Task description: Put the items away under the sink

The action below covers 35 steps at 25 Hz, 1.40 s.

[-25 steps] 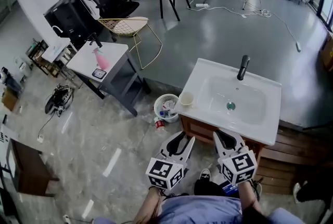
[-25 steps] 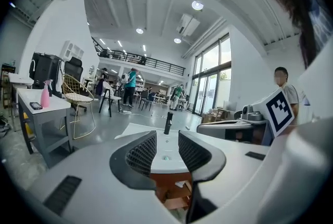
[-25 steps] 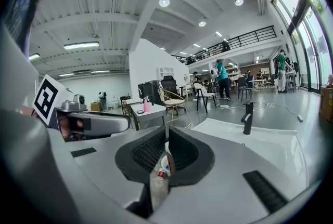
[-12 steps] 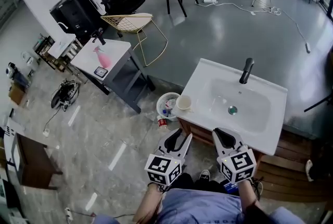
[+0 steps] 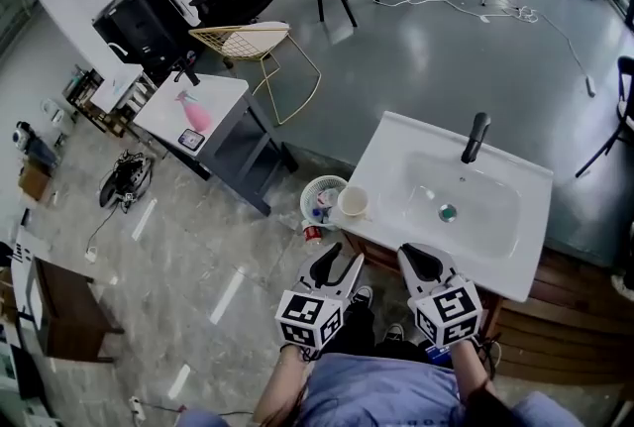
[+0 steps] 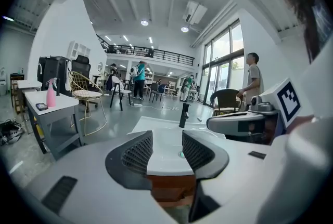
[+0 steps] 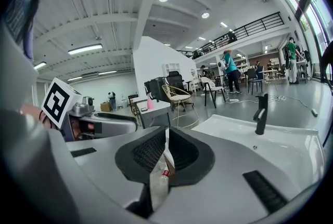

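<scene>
Jaws of the left gripper [image 6: 166, 141] have just been spreading, empty; the right gripper [image 7: 165, 140] is clamped on a thin plastic packet [image 7: 157, 179]. Both have sunk toward the wooden cabinet [image 6: 169, 186] under the sink [image 5: 381, 158]; stowing looks near.

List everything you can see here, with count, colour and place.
sink: one, white, straight ahead
faucet: one, black, sink's far edge
cup: one, pale, sink's left corner
waste basket: one, white, floor left of the sink
table: one, white-topped, far left
spray bottle: one, pink, on the table
wire chair: one, gold, beyond the table
packet: one, clear, in the right gripper
left gripper: one, grey, jaws apart, just been opening, empty
right gripper: one, grey, shut on the packet
</scene>
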{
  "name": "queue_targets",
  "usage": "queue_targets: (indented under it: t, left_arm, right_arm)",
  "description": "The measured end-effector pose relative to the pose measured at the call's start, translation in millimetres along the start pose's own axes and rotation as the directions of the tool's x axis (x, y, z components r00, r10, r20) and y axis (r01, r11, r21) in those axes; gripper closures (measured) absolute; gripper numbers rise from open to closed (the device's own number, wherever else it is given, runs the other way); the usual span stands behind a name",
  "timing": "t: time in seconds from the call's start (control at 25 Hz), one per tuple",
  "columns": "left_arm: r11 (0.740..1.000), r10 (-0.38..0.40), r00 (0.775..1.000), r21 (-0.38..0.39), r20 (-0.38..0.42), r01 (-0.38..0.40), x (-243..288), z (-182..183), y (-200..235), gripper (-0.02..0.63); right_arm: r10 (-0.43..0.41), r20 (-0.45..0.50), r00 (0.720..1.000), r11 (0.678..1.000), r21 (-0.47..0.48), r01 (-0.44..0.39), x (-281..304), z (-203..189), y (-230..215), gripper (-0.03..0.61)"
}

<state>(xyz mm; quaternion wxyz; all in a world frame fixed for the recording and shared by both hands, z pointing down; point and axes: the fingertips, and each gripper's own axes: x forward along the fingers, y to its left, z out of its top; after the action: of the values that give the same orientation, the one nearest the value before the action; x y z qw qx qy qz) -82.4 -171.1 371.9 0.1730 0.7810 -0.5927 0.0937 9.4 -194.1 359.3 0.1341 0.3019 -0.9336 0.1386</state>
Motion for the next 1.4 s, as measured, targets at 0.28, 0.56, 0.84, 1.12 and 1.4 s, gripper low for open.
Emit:
queue_targets:
  t: [0.28,0.56,0.84,1.12,1.4]
  left_arm:
    - [0.998,-0.044,0.999,0.041,-0.026,0.045,25,-8,44,0.43]
    - [0.983,-0.127,0.985,0.115,-0.119,0.14,61,-29,84,0.393]
    - [0.922,-0.267,0.94,0.228,-0.213,0.313,98,-52,99,0.323]
    - [0.867,-0.376,0.89,0.243,-0.257,0.436,129,-72,113,0.271]
    - [0.814,-0.442,0.844,0.258,-0.304,0.52,151,-88,113,0.229]
  right_arm:
    - [-0.018,-0.021,1.0,1.0,-0.003,0.018,33,-1,-8,0.546]
    - [-0.065,-0.044,0.997,0.998,0.01,0.065,66,1,-21,0.546]
    - [-0.129,-0.07,0.989,0.99,0.047,0.132,93,-2,-36,0.546]
    - [-0.185,-0.098,0.978,0.98,0.058,0.191,116,-10,-44,0.546]
    - [-0.238,-0.114,0.964,0.966,0.078,0.248,124,-9,-55,0.547]
